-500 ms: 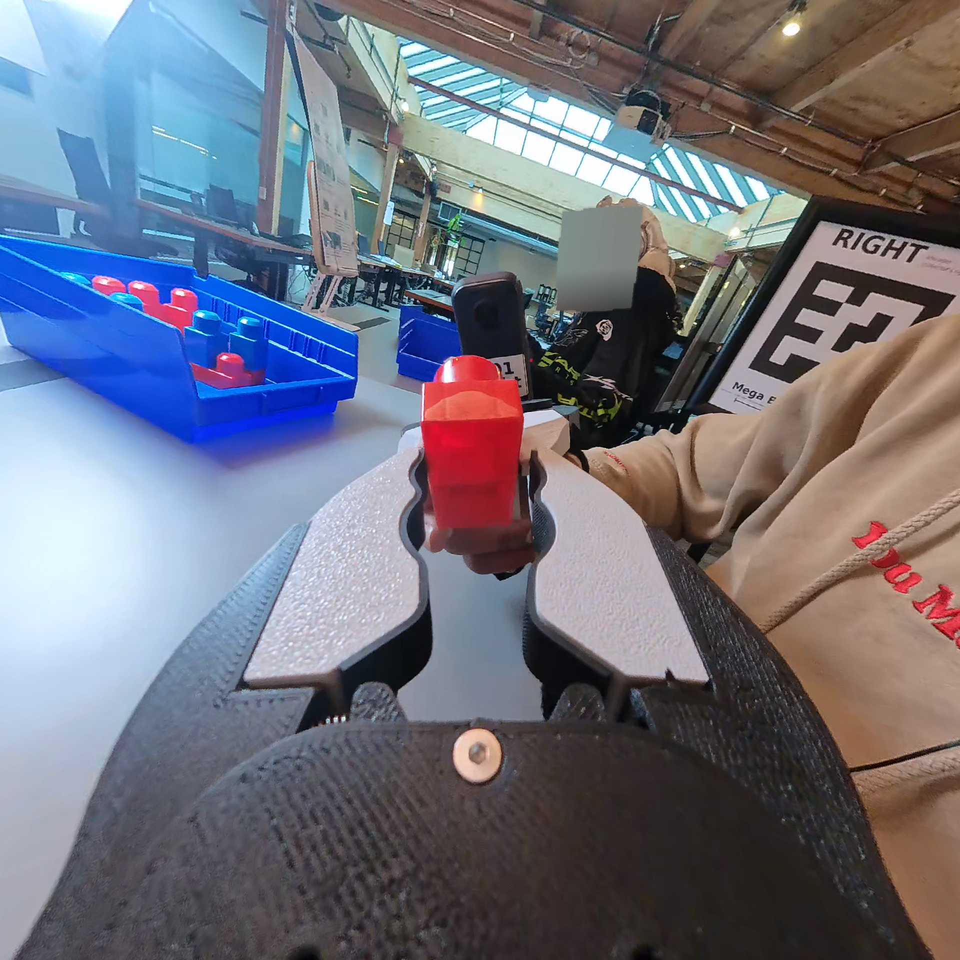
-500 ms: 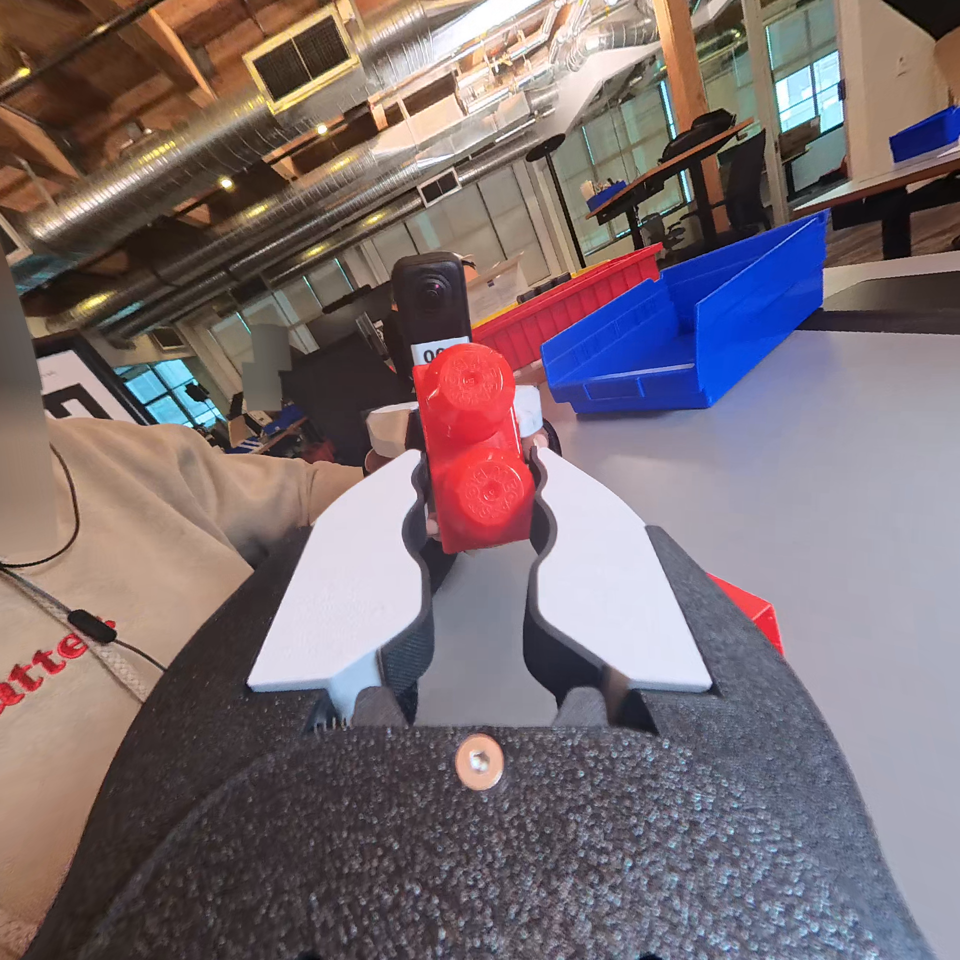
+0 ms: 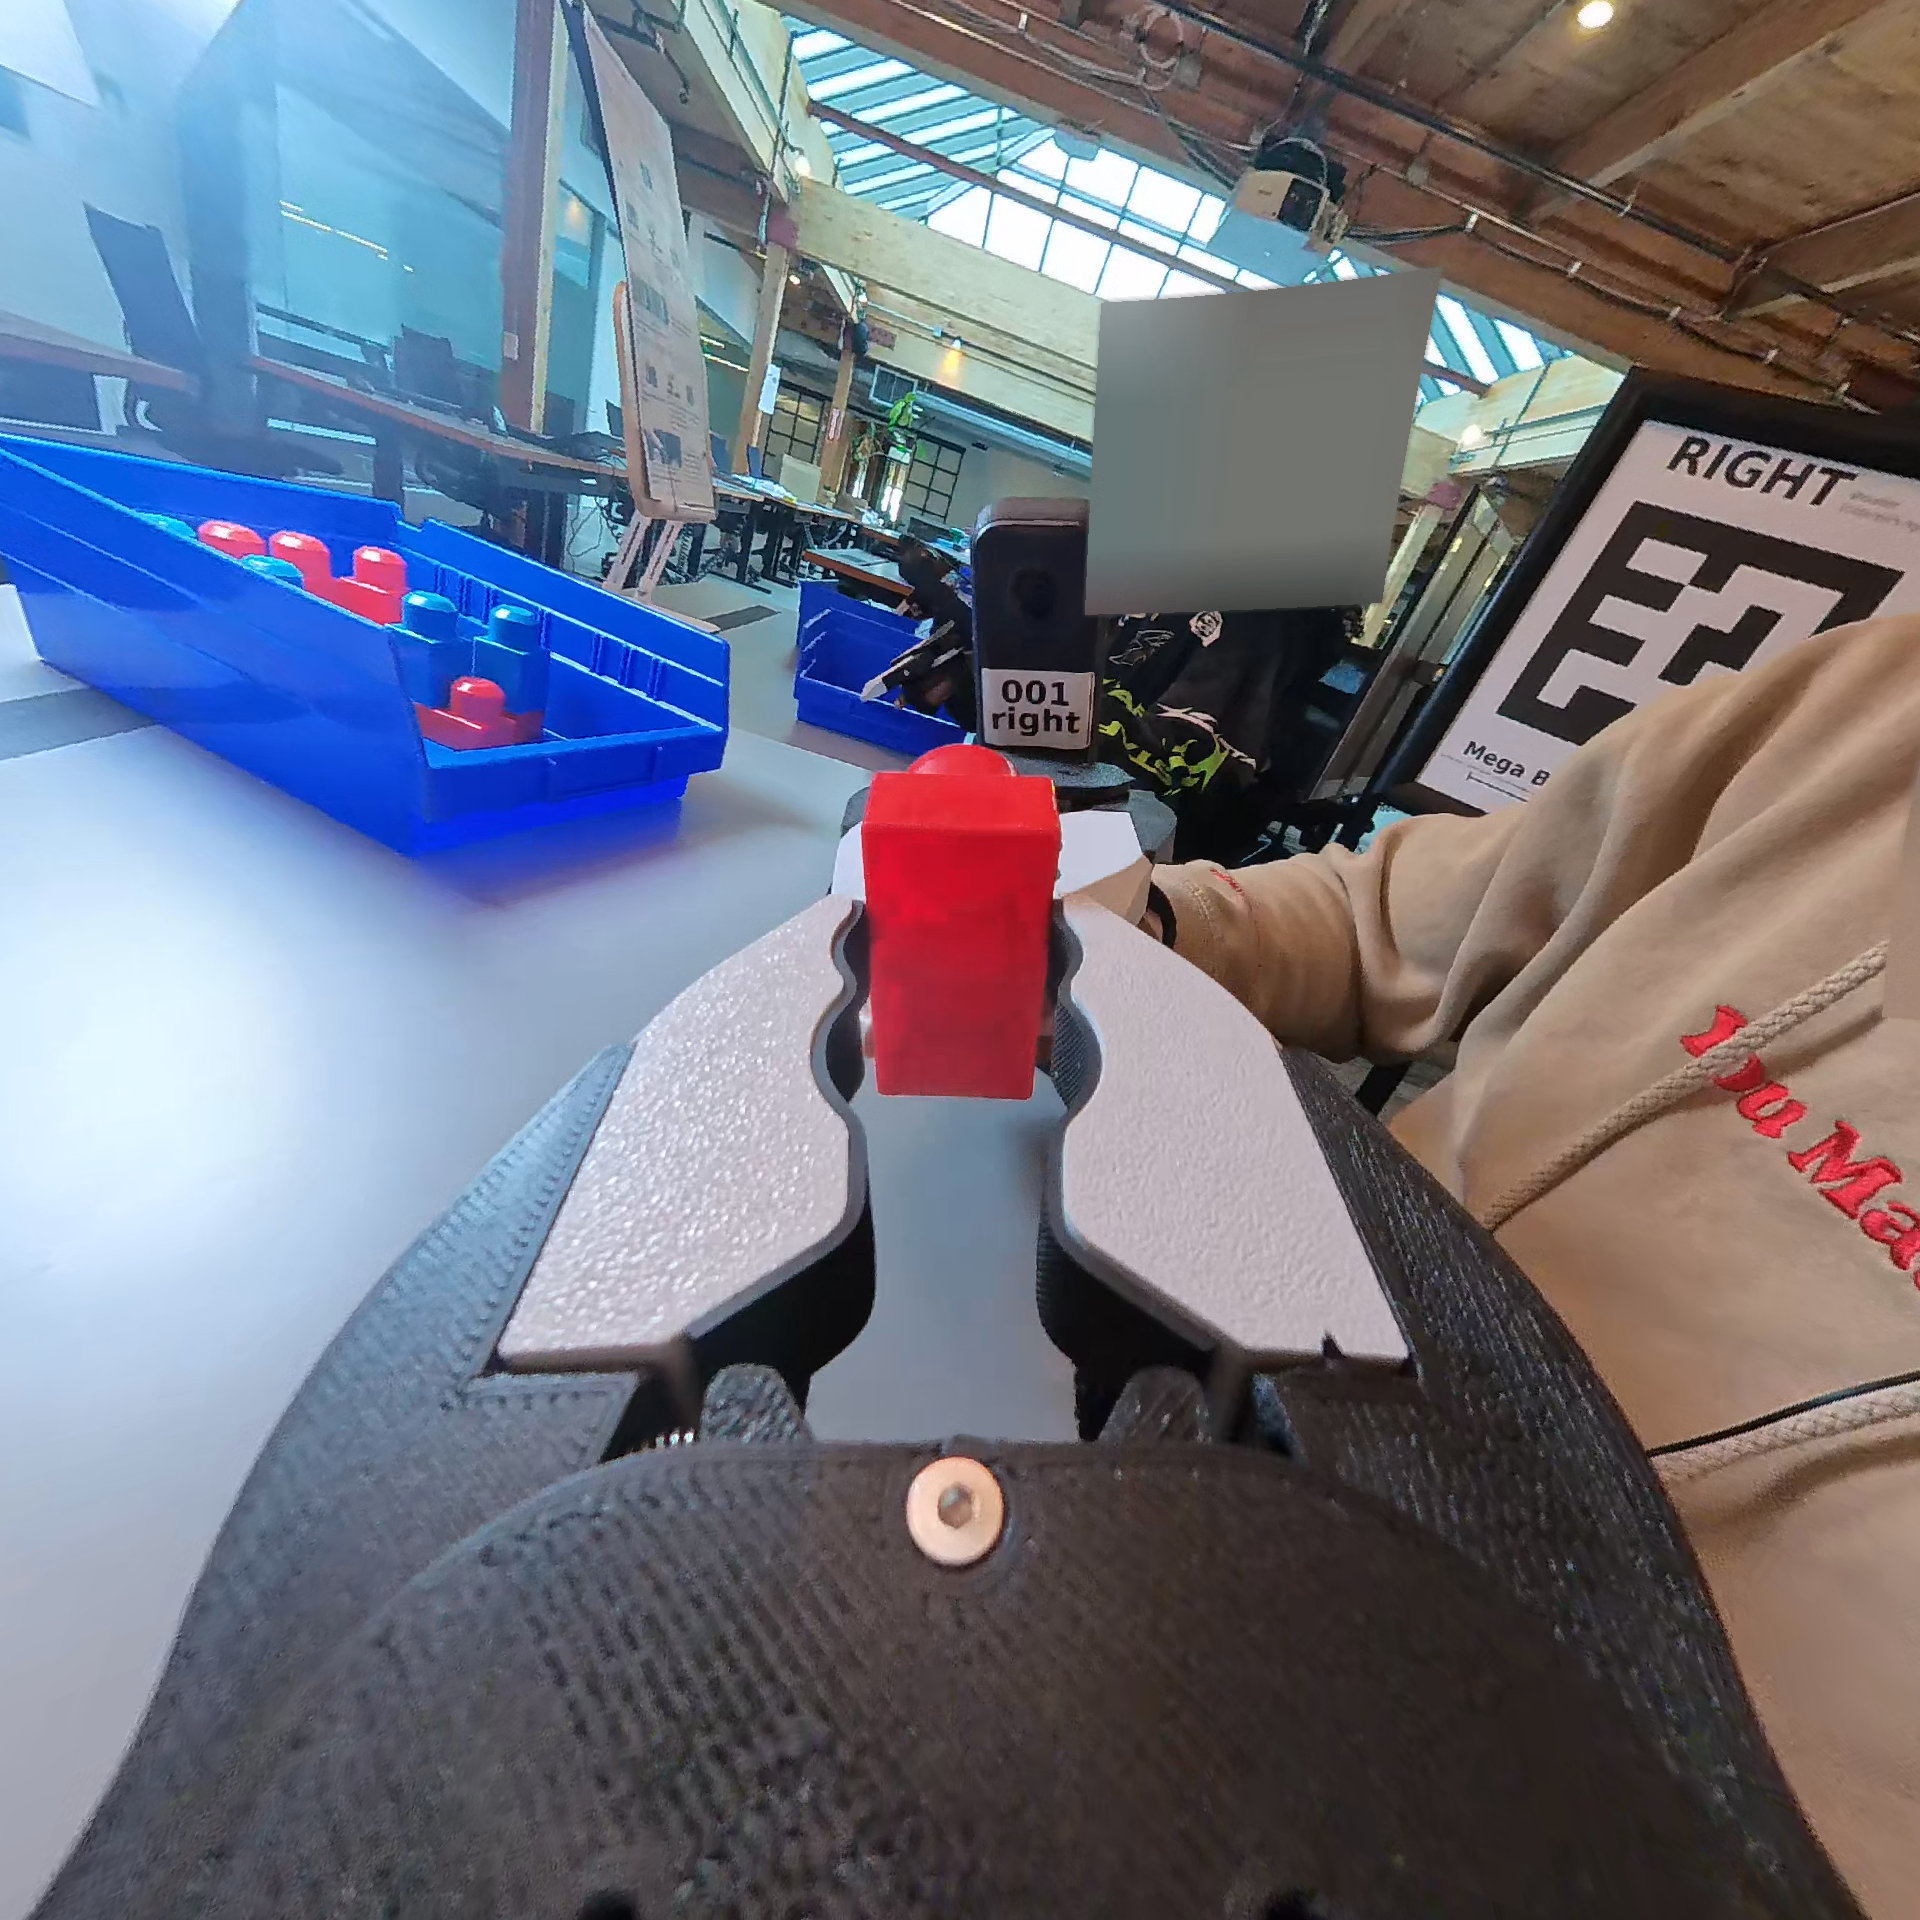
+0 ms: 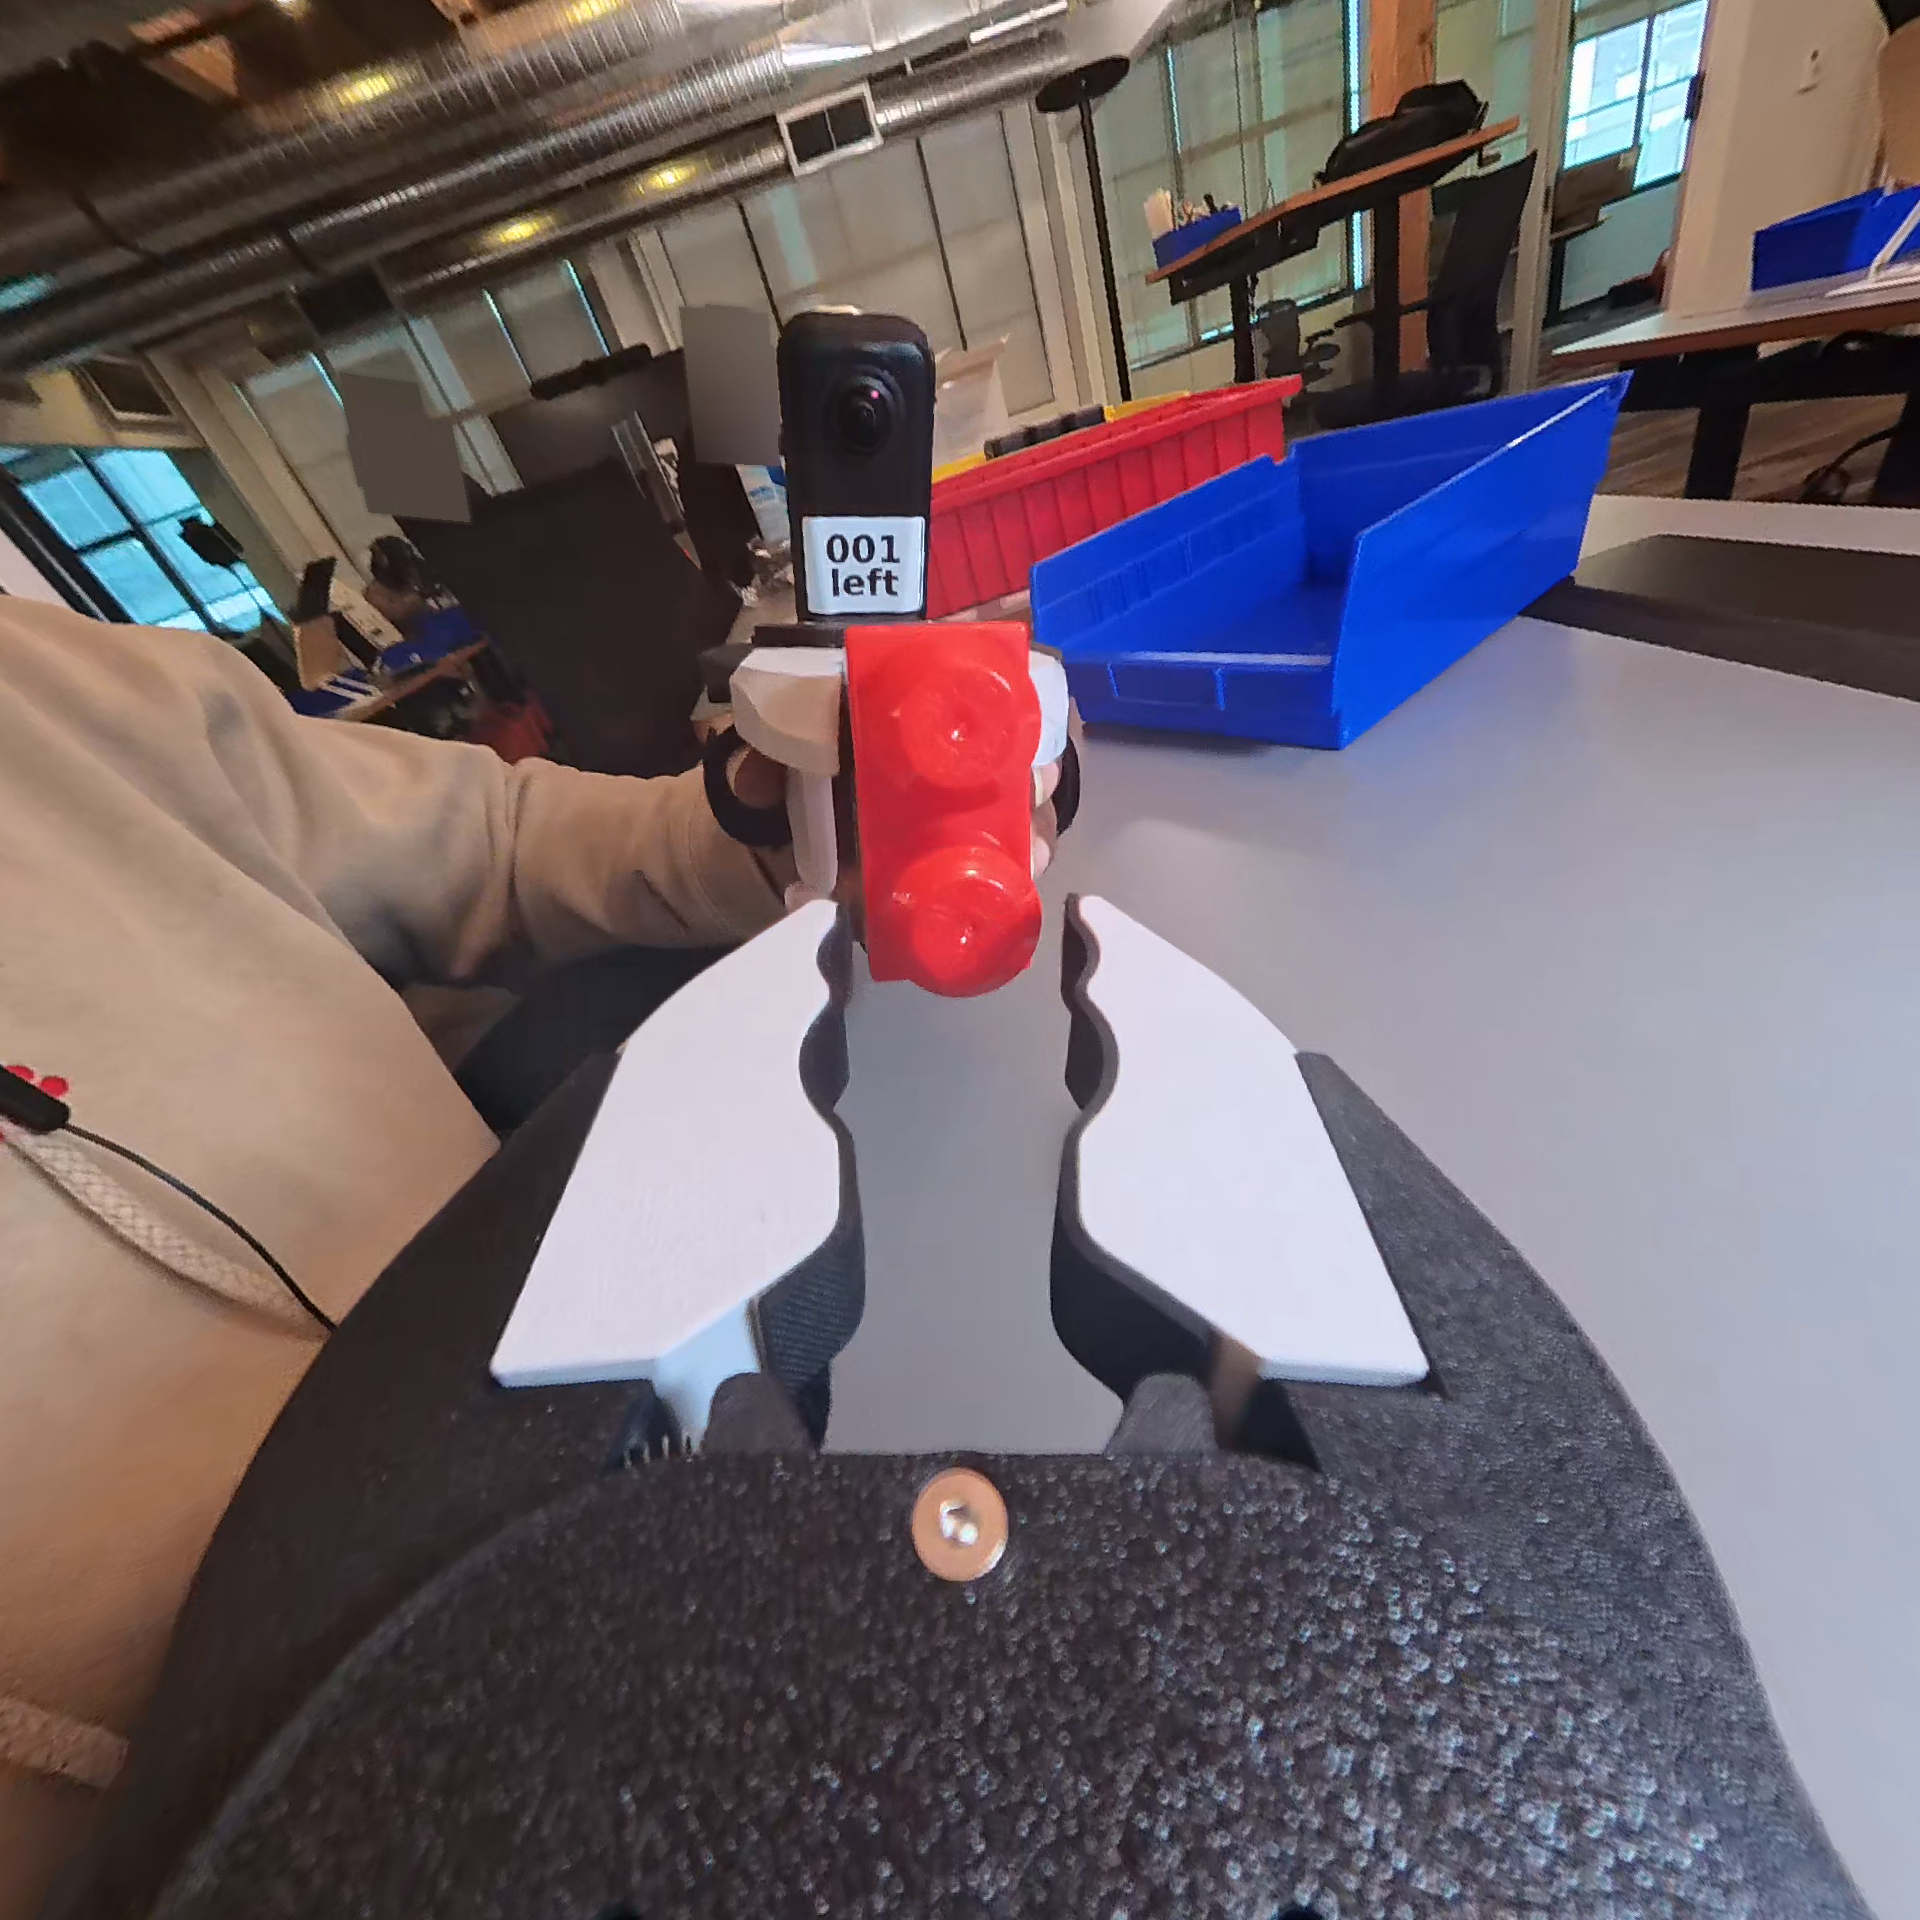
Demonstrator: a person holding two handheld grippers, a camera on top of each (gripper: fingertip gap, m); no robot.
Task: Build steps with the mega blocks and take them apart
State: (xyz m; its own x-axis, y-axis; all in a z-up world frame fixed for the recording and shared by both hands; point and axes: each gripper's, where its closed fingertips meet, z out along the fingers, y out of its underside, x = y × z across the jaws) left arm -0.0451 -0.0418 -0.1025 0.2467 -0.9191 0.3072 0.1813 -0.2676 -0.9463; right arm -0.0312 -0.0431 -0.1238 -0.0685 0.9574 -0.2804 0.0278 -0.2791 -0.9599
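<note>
A red two-stud mega block (image 3: 956,935) is clamped between the fingers of my left gripper (image 3: 958,914), held above the grey table (image 3: 260,1039). In the right wrist view the same block (image 4: 940,790) shows its two studs facing the camera, with the left gripper's white fingers (image 4: 779,717) behind it. My right gripper (image 4: 953,906) is open, its fingertips either side of the block's lower end, with a small gap on the right. Its white fingertips (image 3: 1107,852) show just behind the block in the left wrist view.
A blue bin (image 3: 561,779) with red and blue blocks stands at the far left. An empty blue bin (image 4: 1455,582) and a red bin (image 4: 1091,488) stand at the far right. A person's beige sleeve (image 4: 312,831) and a framed sign (image 3: 1714,623) lie between the views. Less than 4 cm separates the two grippers' tips.
My right gripper has opened and let go of the red block. The left gripper still holds the block. Both cameras have tilted down a little.
</note>
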